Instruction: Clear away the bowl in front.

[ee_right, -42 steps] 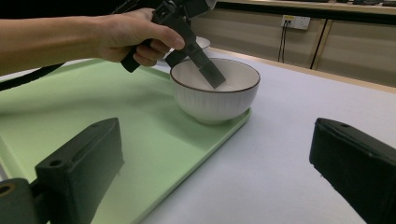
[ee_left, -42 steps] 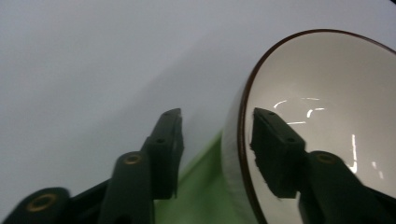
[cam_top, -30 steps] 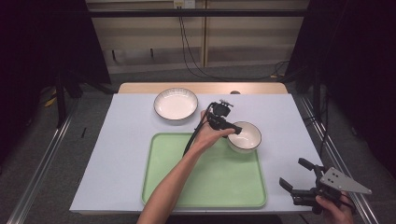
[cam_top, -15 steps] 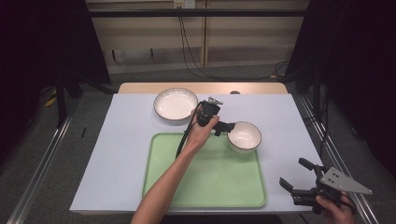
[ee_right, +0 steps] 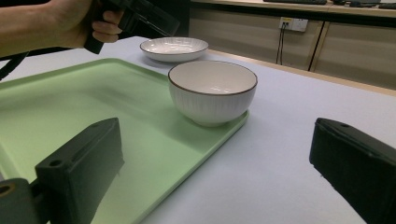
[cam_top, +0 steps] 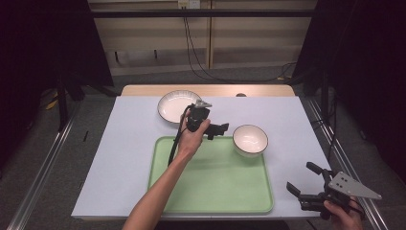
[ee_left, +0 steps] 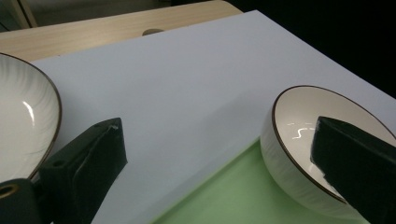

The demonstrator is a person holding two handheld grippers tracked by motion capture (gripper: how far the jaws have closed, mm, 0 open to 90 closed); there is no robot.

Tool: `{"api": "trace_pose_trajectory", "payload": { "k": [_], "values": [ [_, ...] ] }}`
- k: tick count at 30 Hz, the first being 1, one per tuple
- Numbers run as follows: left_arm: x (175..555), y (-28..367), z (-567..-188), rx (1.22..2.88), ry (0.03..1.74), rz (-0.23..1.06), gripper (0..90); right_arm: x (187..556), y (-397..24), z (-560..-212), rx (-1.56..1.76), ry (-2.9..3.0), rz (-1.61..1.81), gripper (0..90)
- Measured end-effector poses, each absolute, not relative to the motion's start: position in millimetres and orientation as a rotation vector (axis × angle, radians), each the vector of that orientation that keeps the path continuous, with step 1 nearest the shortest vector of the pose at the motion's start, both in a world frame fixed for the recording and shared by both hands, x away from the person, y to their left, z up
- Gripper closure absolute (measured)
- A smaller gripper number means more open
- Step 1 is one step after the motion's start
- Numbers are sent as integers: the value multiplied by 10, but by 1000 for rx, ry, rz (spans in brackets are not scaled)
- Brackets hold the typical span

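A white bowl (cam_top: 250,139) with a dark rim rests on the far right corner of the green tray (cam_top: 210,182). My left gripper (cam_top: 220,130) hovers just left of it, open and holding nothing. In the left gripper view the bowl (ee_left: 299,140) lies by the right jaw and a white plate (ee_left: 23,121) by the left one, with bare table between the jaws. My right gripper (cam_top: 299,176) is open and holding nothing at the table's near right corner. From the right gripper view the bowl (ee_right: 212,88) stands straight ahead on the tray (ee_right: 93,107).
The white plate (cam_top: 178,105) lies on the pale table cover (cam_top: 129,158) beyond the tray's far left corner. A bare wooden strip (cam_top: 268,90) runs along the far edge. The person's hand and left gripper (ee_right: 135,14) show far off in the right gripper view.
The left gripper was at the bowl's rim a second ago and has drawn back to the left, with its jaws apart. The bowl stays on the tray's corner. The right gripper has not moved.
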State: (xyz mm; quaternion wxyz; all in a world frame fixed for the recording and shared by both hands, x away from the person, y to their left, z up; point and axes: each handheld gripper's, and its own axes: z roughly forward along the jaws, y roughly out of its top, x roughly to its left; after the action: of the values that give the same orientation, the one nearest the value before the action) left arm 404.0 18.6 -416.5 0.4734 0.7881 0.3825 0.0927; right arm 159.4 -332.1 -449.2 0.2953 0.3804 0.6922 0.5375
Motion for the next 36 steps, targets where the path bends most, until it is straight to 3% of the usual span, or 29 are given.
{"api": "trace_pose_trajectory", "payload": {
  "k": [18, 24, 28, 36],
  "values": [
    [3742, 709, -4027, 1880, 948, 329, 37, 1600, -3315, -4494, 1007, 1849, 1430, 23],
    [3549, 894, -4032, 1869, 972, 292, 36, 1596, -3307, -4492, 1011, 1845, 1421, 23],
    [3327, 969, -4039, 1893, 927, 422, 36, 1599, -3304, -4494, 1016, 1845, 1425, 24],
    [3033, 1253, -4098, 1879, 942, 418, 36, 1602, -3292, -4497, 1014, 1845, 1427, 23]
  ]
}}
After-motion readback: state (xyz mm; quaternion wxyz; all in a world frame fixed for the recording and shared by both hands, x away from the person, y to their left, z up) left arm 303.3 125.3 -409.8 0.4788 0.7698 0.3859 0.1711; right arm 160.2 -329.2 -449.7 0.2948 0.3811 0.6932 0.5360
